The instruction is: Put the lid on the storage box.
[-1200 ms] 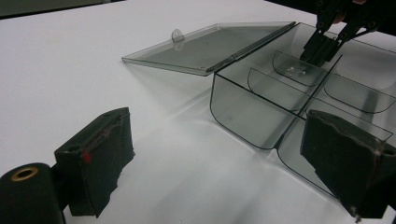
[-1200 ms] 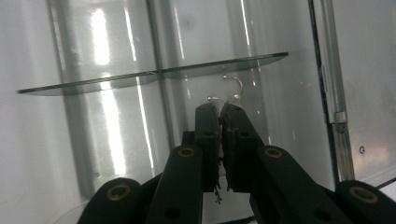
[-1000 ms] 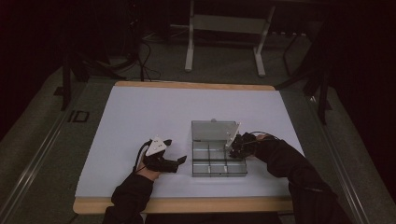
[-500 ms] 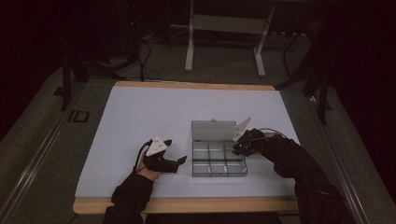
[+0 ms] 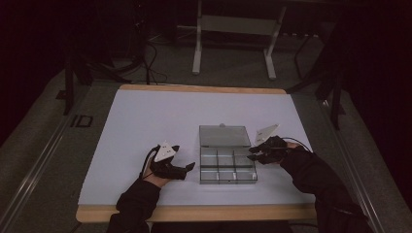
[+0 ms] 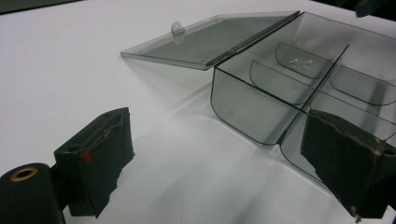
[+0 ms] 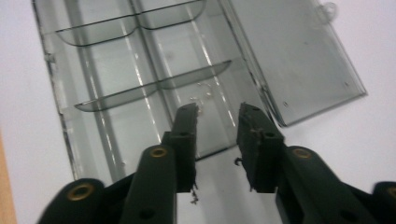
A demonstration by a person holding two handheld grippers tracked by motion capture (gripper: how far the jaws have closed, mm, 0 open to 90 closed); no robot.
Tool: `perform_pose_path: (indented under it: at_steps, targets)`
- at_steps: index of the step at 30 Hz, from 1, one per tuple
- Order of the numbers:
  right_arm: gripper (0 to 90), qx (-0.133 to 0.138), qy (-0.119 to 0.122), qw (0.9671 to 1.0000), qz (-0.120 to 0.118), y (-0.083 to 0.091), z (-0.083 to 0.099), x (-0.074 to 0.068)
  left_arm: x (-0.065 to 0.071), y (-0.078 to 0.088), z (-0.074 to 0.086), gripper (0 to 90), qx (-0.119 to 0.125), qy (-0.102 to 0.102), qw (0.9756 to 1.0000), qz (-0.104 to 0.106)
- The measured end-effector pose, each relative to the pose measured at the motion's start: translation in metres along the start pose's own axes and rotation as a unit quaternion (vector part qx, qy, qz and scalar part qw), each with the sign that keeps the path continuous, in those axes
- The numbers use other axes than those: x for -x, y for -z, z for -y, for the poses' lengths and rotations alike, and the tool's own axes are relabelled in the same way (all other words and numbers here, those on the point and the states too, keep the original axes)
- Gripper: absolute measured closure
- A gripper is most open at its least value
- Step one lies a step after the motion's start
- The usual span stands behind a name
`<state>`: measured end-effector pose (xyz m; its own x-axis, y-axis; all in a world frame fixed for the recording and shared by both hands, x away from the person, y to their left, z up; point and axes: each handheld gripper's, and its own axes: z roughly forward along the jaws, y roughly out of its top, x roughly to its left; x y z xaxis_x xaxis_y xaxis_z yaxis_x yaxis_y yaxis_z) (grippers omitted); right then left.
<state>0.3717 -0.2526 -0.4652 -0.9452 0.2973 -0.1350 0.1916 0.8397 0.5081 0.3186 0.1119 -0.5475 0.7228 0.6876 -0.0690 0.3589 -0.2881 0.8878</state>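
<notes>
A clear plastic compartment box (image 5: 227, 166) sits on the white surface (image 5: 145, 121), toward the near edge and slightly right of centre. Its lid (image 5: 224, 136) is folded fully open and lies flat on the surface behind the tray. Dividers split the tray into six compartments. A few tiny pale items (image 7: 201, 95) lie in the compartment nearest the hinge on the right side; their nature cannot be determined.

The left tongs (image 5: 187, 168) rest on the surface just left of the box, jaws spread wide, holding nothing. One jaw tip sits close to the box's near left corner.

The right tongs (image 5: 253, 154) hover at the box's right edge, above the compartment with the pale items. Jaws are parted by a narrow gap, nothing between them
</notes>
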Motion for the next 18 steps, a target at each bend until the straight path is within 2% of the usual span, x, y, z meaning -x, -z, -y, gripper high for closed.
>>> perform_pose_path:
  at_steps: [5,6,7,11,13,18]
  targets:
    - [66.0,0.011,-0.018,0.9998,0.005,0.003,0.011,-0.001,0.0,-0.001,-0.001,10.1,-0.008,-0.001,1.0,0.001]
    - [65.8,0.013,-0.021,0.9997,0.007,0.003,0.014,-0.001,0.0,0.0,-0.001,10.1,-0.014,0.005,0.9999,0.006]
    - [64.7,0.02,-0.033,0.9991,0.02,0.004,0.019,-0.001,0.001,0.0,-0.002,10.6,-0.018,0.004,0.9998,0.006]
    - [63.7,0.037,-0.051,0.9975,0.033,0.006,0.027,-0.002,0.002,-0.001,-0.005,11.1,-0.021,0.008,0.9997,0.005]
    - [64.0,0.048,-0.073,0.9953,0.042,0.006,0.035,-0.003,0.001,-0.001,-0.011,11.1,-0.02,0.017,0.9995,0.015]
    - [62.8,0.05,-0.097,0.9914,0.071,0.002,0.044,-0.006,0.004,-0.002,-0.02,13.0,-0.028,0.008,0.9991,0.031]
